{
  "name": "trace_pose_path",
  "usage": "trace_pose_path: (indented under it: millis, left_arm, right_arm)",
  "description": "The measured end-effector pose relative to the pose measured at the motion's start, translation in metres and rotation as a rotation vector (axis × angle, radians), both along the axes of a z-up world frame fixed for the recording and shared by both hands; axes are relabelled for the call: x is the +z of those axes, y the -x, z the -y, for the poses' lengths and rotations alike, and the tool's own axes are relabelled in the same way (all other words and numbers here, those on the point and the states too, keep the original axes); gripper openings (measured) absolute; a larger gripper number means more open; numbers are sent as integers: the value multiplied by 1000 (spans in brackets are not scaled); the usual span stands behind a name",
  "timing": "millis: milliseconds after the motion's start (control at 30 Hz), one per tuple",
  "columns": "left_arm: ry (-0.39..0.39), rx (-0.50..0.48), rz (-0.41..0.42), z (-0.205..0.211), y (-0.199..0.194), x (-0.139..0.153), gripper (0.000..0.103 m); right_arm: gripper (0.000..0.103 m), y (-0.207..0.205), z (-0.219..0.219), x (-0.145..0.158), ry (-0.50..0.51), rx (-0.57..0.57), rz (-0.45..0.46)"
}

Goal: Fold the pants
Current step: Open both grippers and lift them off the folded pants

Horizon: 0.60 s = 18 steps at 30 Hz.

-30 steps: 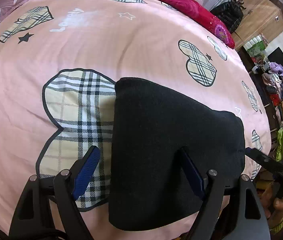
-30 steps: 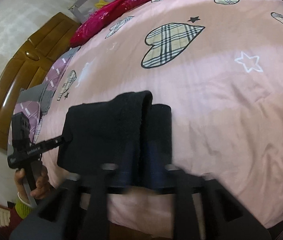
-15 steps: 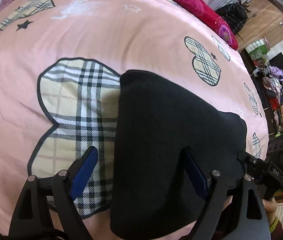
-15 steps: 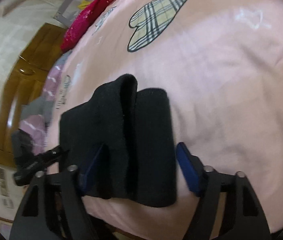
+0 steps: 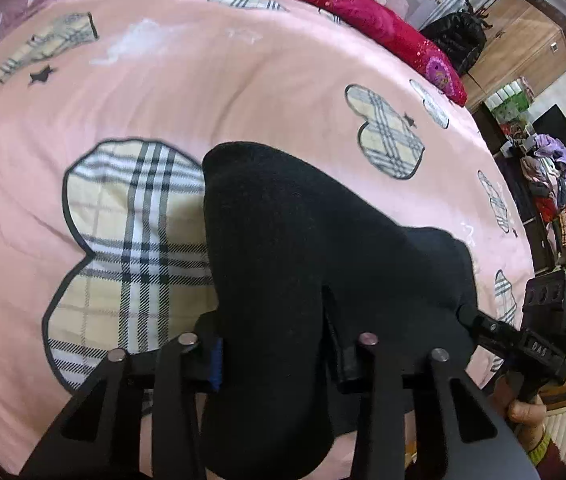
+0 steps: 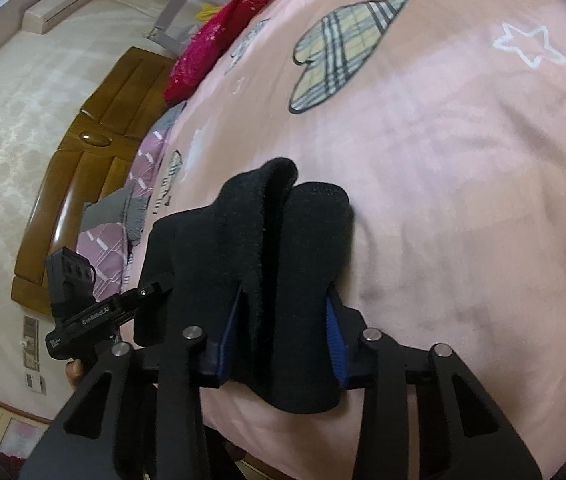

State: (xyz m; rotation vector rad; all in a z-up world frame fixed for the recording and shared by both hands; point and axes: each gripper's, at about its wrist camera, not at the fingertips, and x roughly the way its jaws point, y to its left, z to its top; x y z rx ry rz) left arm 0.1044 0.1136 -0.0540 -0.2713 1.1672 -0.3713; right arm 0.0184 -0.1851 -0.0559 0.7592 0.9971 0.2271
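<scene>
From the left wrist cam, the left gripper (image 5: 275, 354) was clamped down on the near edge of the folded black pants (image 5: 323, 260), with the thick fabric bunched up between its two fingers, blue pad on the one side just peeking out against the cloth. The pants sat straight ahead of that gripper as a chunky folded bundle on the pink bedsheet (image 5: 203, 88), partly covering a big plaid heart print (image 5: 131, 248) off to the gripper's left. Over to the right, the right gripper (image 5: 479, 320) poked in at the far corner of the bundle, a hand wrapped around its handle lower down. Way ahead there was a red sequined pillow (image 5: 363, 16) along the far edge of the bed, and a heap of clothes (image 5: 555, 184) off to the right past the bed. Switching to the right wrist cam, the right gripper (image 6: 283, 336) was squeezed onto the pants (image 6: 283, 248) too, both blue pads pressed into the stacked layers, and you could see the fold's edges running straight away from it. The left gripper (image 6: 151, 292) came in from the left and met the bundle's side, though its tips were buried behind the fabric there so I couldn't really make out the grip from that angle. A wooden headboard (image 6: 83, 168) sat further left, and a plaid heart (image 6: 343, 48) was well ahead on the sheet.
</scene>
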Motion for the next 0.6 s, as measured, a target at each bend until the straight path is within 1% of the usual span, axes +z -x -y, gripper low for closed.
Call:
trace_pose_path:
  millis: [100,200,300,367,433,500,600]
  left_arm:
    - [10,-6,38,14,0,24,35]
    - [26,-33,72,29,-4,43,35]
    - [22,-70,115,54,-14,57,35]
    - [29,-79,122,65,-22,61,34]
    - [20,-86,139,80,-34,60,34]
    - [0,-93,139,92,-48,55,34]
    - [-8,-96,120,101,-64,43,34]
  right_arm:
    - [36,-1,0,13,23,22,30]
    - [35,-7,5,29,47,23,63]
    - [35,-13,25,53,81,-5,114]
    - [35,-22,41,64,100,-24,134]
    - [35,-31,52,69,108,-27,139]
    - [35,-43,62,68,114,-24,134]
    - [35,-60,75,59,125,-27,109]
